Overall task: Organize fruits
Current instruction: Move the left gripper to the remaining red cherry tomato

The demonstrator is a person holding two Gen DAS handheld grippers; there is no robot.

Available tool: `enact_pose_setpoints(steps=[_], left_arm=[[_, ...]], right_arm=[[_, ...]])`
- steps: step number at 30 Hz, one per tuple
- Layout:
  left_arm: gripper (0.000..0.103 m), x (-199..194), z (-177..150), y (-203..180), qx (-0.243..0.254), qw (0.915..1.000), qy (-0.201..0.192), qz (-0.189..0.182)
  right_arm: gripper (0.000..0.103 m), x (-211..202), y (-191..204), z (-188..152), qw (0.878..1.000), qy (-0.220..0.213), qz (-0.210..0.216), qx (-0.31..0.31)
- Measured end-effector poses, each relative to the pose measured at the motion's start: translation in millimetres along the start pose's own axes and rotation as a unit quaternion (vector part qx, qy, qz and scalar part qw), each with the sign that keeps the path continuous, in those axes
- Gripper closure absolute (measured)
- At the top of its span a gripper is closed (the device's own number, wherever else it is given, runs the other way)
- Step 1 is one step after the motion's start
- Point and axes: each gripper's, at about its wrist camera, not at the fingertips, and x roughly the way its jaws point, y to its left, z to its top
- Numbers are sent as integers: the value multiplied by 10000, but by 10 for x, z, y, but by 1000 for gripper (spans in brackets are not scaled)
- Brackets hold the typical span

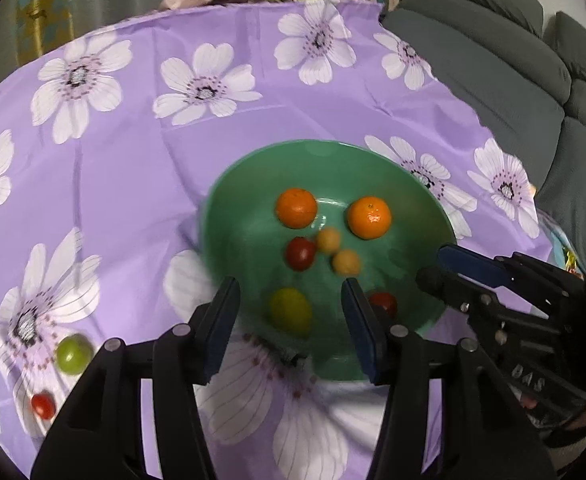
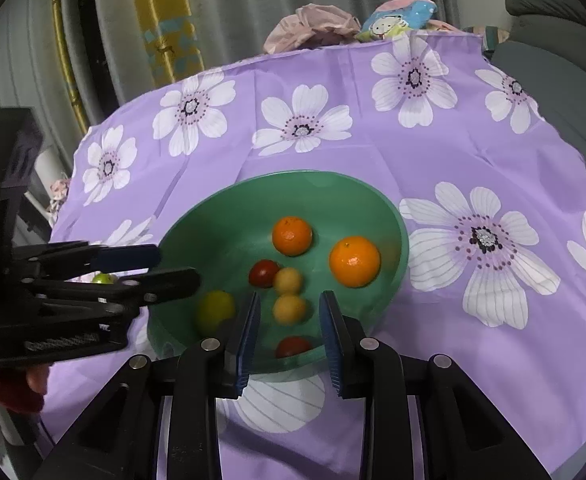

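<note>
Left hand-held gripper [image 1: 291, 320] stands wide and empty over the bowl [image 1: 253, 184], a yellow-green fruit [image 1: 290, 310] below its jaws; right hand-held gripper [image 2: 289, 330] is narrow, empty.

Straight ahead of the claw, a table draped in a purple tablecloth [image 2: 373, 152] printed with big white flowers. At its far edge a crumpled pink cloth [image 2: 313, 28] beside a cartoon-printed cushion [image 2: 401, 16]. Behind them, grey curtains [image 2: 233, 4] and a yellow patterned panel [image 2: 165, 20], off to the claw's upper left. To the right, a grey sofa [image 1: 493, 56] with plump back cushions. Soft, even indoor light.
</note>
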Motion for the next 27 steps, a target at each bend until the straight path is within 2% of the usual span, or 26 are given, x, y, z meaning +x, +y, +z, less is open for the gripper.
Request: enact_pose_setpoints(steps=[8,17,22,27], left_arm=[[51,-471,-408,406,-528,9978,-141,363],[51,-997,-1210,967,-1224,9881,-134,926],[52,-1096,-1573,1175,-1643,9816,-14,968],[52,-1102,-1639,1289,-1847,9782,-62,948]], right_arm=[[72,-153,85,-39,9999,-42,134,-78],[72,-176,369,-110,9981,100,461,-399],[72,-84,693,-198,9937,346,749,-761],[71,0,1012,-277,9870,626,953,-1131]])
